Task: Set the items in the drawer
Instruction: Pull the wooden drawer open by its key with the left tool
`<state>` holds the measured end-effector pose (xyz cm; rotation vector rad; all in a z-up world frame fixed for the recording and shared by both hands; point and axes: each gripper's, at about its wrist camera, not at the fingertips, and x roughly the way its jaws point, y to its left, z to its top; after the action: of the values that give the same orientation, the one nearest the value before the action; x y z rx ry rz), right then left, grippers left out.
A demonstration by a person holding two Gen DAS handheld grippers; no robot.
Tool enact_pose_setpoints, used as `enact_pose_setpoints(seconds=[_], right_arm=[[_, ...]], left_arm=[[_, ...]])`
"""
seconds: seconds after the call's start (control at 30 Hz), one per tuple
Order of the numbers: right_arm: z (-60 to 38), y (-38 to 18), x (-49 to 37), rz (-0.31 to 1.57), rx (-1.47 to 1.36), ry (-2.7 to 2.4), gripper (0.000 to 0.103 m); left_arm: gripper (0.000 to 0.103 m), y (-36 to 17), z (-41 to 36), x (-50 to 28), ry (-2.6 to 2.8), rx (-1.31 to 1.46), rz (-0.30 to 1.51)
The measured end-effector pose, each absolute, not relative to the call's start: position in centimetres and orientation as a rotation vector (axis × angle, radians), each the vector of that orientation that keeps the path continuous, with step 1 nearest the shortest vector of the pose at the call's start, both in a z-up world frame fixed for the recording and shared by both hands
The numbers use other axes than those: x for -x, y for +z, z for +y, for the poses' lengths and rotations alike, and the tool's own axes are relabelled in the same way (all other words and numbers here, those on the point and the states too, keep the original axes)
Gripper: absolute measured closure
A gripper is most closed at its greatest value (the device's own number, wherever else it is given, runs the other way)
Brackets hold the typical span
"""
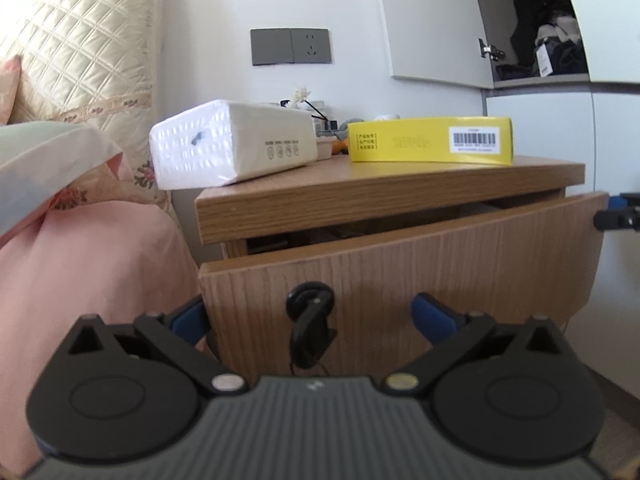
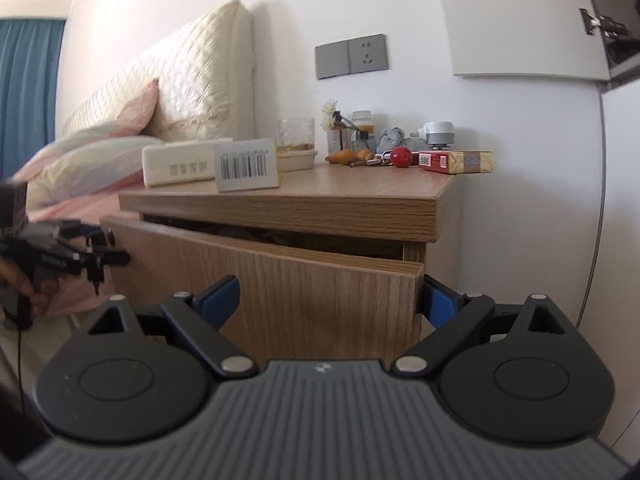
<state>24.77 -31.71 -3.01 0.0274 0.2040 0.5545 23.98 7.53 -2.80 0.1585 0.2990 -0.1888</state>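
Drawer front [image 1: 400,248] pulled ajar – dark gap under nightstand top [image 2: 280,204]; both grippers' jaws apart, empty.

Ahead of the left gripper [image 1: 310,314], the drawer [image 1: 400,256] interior was hidden behind its front panel. The small items [image 2: 372,148] beyond the right gripper [image 2: 328,300] were too small to identify.

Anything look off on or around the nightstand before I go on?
The tissue pack juts past the nightstand top's left edge, toward the bed. The drawer front stands partly open and looks skewed to the cabinet, though fisheye may exaggerate that. Nothing spilled or damaged.
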Motion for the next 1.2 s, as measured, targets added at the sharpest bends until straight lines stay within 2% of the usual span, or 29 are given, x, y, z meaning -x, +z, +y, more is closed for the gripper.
enact_pose_setpoints(seconds=[0.67, 1.2], right_arm=[[-31.1, -2.6, -25.9, 0.198, -0.038, 0.569, 0.005], [-31.6, -2.5, -22.6, 0.211, -0.007, 0.616, 0.005]], left_arm=[[0.000, -3.0, 7.9, -24.1, -0.229, -0.167, 0.308], [0.000, -3.2, 7.7, -20.4, -0.224, -0.163, 0.299]])
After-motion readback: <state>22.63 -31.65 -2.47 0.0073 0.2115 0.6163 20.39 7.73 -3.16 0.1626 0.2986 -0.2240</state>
